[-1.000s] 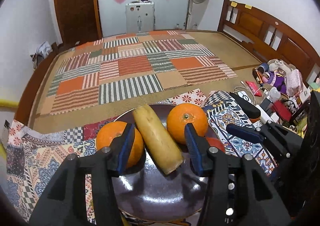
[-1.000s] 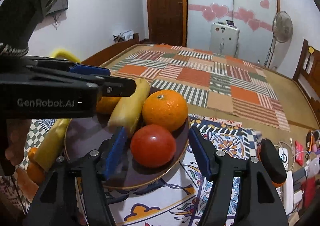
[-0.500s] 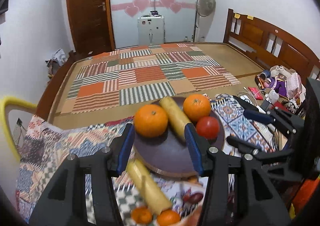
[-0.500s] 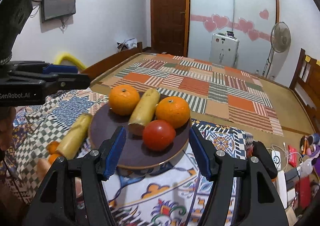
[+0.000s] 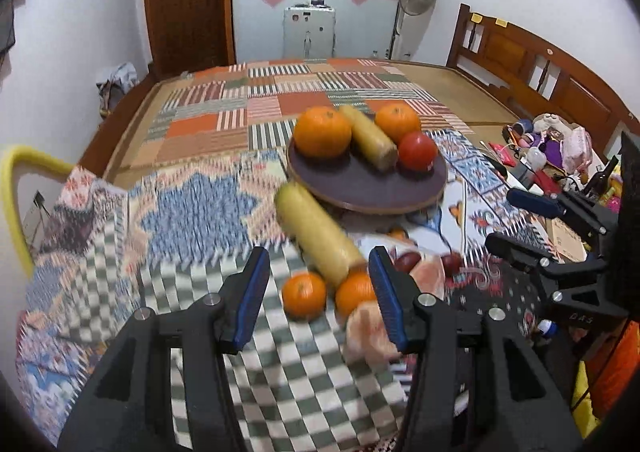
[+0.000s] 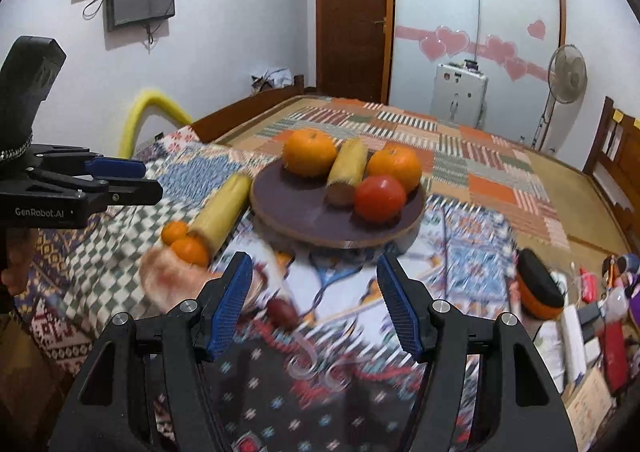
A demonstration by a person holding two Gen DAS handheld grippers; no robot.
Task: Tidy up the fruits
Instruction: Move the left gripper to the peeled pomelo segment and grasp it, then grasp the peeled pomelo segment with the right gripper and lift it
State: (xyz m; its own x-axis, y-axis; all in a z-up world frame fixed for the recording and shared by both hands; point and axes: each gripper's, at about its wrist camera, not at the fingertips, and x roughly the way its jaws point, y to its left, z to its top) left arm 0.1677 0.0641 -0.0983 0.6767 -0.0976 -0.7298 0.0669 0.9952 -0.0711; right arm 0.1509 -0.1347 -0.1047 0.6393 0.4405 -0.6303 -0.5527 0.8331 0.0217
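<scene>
A dark round plate (image 5: 360, 188) (image 6: 304, 208) on the patterned cloth holds two oranges (image 5: 321, 131) (image 5: 397, 122), a yellow banana-like fruit (image 5: 370, 140) and a red tomato (image 5: 417, 151). Beside the plate lie a second yellow fruit (image 5: 316, 232) (image 6: 220, 210), two small tangerines (image 5: 304, 294) (image 5: 354, 292), a pinkish fruit (image 5: 368, 332) and dark red small fruits (image 6: 282, 312). My left gripper (image 5: 316, 292) is open and empty, above the tangerines. My right gripper (image 6: 314, 306) is open and empty, in front of the plate.
The patterned cloth (image 5: 180, 212) covers the near surface, with a bed with a patchwork mat (image 5: 280, 100) beyond. Clutter of toys and bottles (image 5: 552, 148) lies at the right. An orange-and-black case (image 6: 538, 290) sits right of the plate. A yellow chair back (image 5: 16, 180) stands left.
Both grippers have pulled back and up from the plate, staying open. The loose fruits beside the plate have come into view.
</scene>
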